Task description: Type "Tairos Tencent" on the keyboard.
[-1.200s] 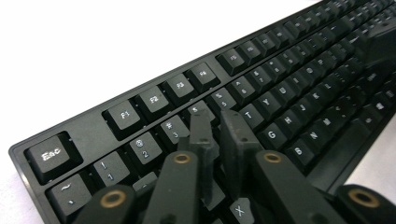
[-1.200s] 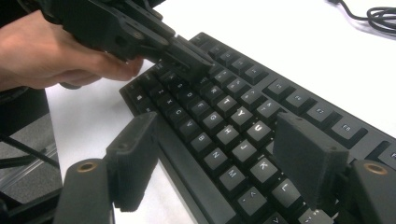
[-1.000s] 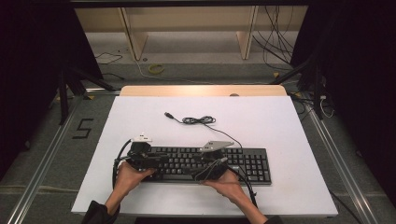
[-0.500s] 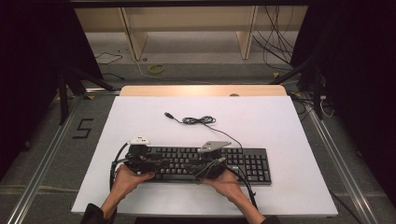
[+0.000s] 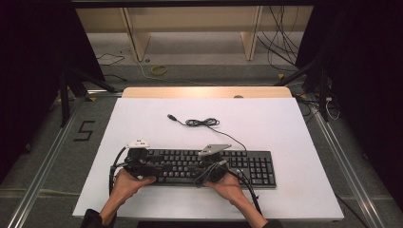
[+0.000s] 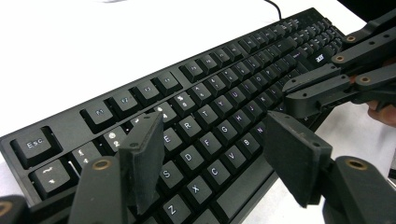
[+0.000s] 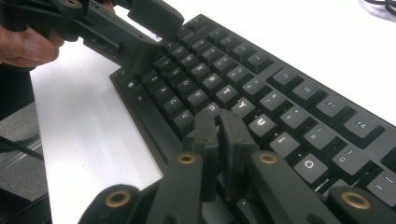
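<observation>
Black keyboard [image 5: 209,166] lying lengthwise across the near edge of the white counter [image 5: 285,128], cable trailing away. Left gripper [image 6: 210,154] over the left-end letter keys, jaws just spread, nothing between. Right gripper [image 7: 219,140] nearer the middle, jaws just pressed together, tips seemingly on a key by Y, contact hard to confirm.

High view overhead facing forward, gripper views close, sharing keyboard [image 5: 209,166]
</observation>
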The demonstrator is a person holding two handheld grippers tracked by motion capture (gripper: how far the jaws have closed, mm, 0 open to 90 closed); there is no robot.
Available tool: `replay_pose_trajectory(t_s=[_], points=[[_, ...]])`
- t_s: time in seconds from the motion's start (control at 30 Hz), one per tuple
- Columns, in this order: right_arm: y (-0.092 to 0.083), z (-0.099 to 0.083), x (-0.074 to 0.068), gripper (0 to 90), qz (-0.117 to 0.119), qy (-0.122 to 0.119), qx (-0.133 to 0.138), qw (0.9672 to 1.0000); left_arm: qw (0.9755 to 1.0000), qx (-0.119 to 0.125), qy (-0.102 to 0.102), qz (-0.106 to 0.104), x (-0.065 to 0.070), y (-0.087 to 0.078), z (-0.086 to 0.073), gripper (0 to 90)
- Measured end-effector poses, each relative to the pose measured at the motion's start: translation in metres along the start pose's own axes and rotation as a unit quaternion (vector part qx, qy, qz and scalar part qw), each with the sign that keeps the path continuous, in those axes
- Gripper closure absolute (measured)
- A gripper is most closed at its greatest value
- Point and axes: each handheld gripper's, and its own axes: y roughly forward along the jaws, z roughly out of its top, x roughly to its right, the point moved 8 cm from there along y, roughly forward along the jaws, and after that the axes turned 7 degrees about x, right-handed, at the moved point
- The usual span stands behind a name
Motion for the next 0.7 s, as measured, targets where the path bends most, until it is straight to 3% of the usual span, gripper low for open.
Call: replay_pose_trajectory(t_s=[0.7], points=[[0.008, -0.0042, -0.0004, 90.0, 0.0, -0.002, -0.015, 0.9999, 0.9999, 0.014, 0.002, -0.006, 0.0051, -0.0075, -0.0001, 33.9]])
